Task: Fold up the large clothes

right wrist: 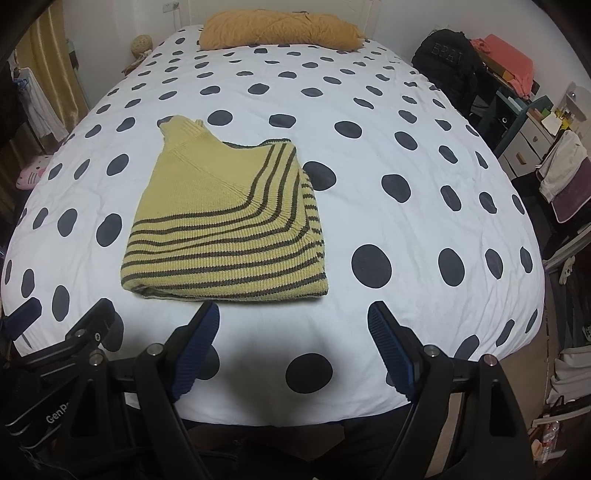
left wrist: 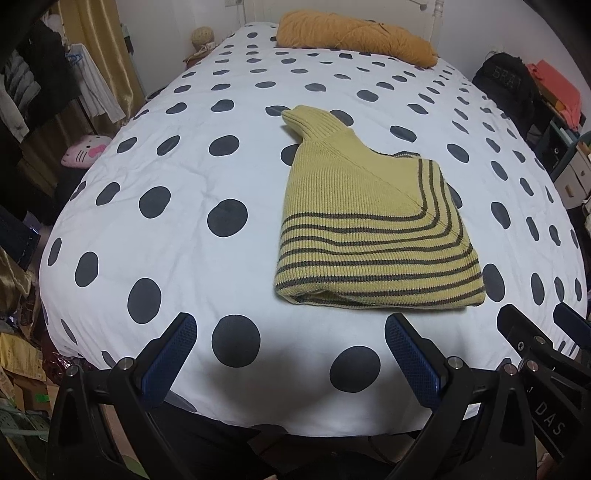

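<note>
A yellow knit sweater (left wrist: 373, 229) with dark stripes lies folded into a compact bundle on the polka-dot bed, its ribbed collar pointing away. In the right wrist view the same sweater (right wrist: 221, 229) sits left of centre. My left gripper (left wrist: 290, 325) hovers open near the bed's front edge, just short of the sweater's folded hem, nothing between its blue pads. My right gripper (right wrist: 293, 314) is open too, its left finger close to the hem, holding nothing. Each gripper shows at the other view's edge: the right gripper (left wrist: 543, 314) and the left gripper (right wrist: 70, 306).
The white bedspread (left wrist: 177, 206) with dark dots covers the bed. A mustard blanket roll (left wrist: 354, 35) lies at the head. A pink plush (left wrist: 85, 149) sits off the left edge. A black bag (right wrist: 447, 59) and cluttered shelves (right wrist: 524, 122) stand to the right.
</note>
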Tool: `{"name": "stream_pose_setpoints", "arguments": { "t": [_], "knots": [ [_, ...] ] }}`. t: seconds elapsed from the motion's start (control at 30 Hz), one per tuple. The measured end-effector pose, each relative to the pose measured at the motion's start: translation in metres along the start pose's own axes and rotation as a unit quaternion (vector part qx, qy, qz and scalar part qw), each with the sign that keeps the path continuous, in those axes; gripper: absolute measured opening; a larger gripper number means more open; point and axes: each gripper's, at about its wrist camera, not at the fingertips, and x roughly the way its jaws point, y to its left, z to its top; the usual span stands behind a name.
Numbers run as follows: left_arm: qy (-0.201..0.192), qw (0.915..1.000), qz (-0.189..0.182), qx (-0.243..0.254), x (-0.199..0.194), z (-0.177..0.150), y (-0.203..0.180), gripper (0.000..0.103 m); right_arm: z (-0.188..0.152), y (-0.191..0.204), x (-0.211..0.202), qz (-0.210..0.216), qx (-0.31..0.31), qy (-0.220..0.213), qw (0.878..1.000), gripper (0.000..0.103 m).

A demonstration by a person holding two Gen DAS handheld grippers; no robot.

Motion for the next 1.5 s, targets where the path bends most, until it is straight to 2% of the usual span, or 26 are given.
{"name": "stream_pose_setpoints", "arguments": {
  "t": [0.27, 1.5],
  "knots": [
    [0.004, 1.0, -0.007, 0.0, 0.001, -0.003, -0.002, 0.102, -0.001, -0.004, 0.0, -0.002, -0.001, 0.0, 1.0, 0.083],
    [0.019, 0.9998, 0.01, -0.005, 0.007, -0.013, -0.003, 0.102, -0.017, -0.006, 0.004, -0.008, 0.004, 0.01, 1.0, 0.083]
  ]
}}
